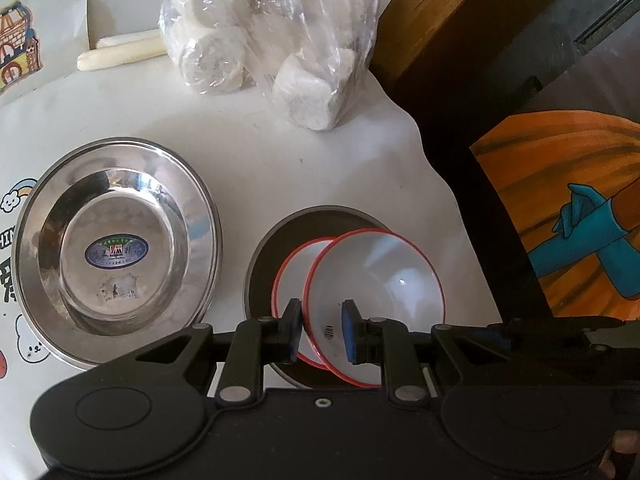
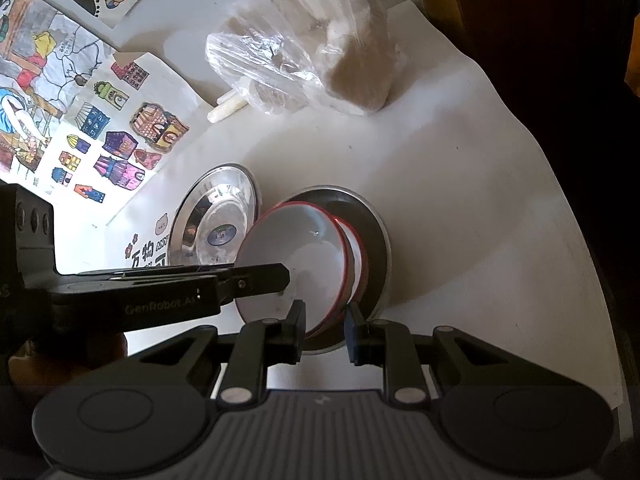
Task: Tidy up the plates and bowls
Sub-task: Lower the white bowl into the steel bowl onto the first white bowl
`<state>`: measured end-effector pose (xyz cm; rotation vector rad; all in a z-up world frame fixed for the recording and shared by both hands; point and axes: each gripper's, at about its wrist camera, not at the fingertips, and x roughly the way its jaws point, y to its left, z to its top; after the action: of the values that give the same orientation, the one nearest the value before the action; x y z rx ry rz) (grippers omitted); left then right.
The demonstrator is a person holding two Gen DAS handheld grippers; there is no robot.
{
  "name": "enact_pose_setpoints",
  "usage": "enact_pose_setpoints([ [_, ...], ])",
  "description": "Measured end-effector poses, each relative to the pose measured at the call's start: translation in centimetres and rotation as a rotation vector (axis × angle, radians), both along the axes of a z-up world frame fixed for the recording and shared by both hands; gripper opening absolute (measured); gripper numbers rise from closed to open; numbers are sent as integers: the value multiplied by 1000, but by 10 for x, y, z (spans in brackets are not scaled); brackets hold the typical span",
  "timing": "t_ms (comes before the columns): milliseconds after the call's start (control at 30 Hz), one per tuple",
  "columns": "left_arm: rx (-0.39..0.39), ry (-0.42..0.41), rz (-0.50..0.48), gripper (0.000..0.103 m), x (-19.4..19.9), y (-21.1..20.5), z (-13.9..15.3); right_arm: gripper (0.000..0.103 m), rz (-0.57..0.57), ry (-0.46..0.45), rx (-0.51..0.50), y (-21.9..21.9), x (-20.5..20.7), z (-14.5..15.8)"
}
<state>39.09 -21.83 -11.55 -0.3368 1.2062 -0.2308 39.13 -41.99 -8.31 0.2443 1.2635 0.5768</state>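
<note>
Two white bowls with red rims sit nested on a dark plate (image 1: pixel 280 232) (image 2: pixel 376 240). The upper bowl (image 1: pixel 380 280) (image 2: pixel 288 244) is tipped up, and my left gripper (image 1: pixel 323 332) is shut on its near rim. In the right wrist view one left finger (image 2: pixel 260 278) reaches in from the left onto that bowl's inside. The lower bowl (image 1: pixel 296 276) (image 2: pixel 358 264) shows only as a crescent. My right gripper (image 2: pixel 325 332) is shut over the near edge of the nested bowls. I cannot tell whether it pinches one rim or both. A stack of steel plates (image 1: pixel 116 252) (image 2: pixel 216 216) lies to the left.
A clear bag of white rolls (image 1: pixel 272 40) (image 2: pixel 312 48) stands behind the dishes, with two pale sticks (image 1: pixel 120 52) beside it. The white table's wavy edge (image 1: pixel 448 184) runs close on the right. Past it are an orange painted panel (image 1: pixel 560 200) and a wooden board (image 1: pixel 440 8).
</note>
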Motion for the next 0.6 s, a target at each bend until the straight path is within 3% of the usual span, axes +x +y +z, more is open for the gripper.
enact_pose_setpoints([
  [600,58,23,-19,23,4,-8,-2,23,-1,21,-11,4,4,-6],
])
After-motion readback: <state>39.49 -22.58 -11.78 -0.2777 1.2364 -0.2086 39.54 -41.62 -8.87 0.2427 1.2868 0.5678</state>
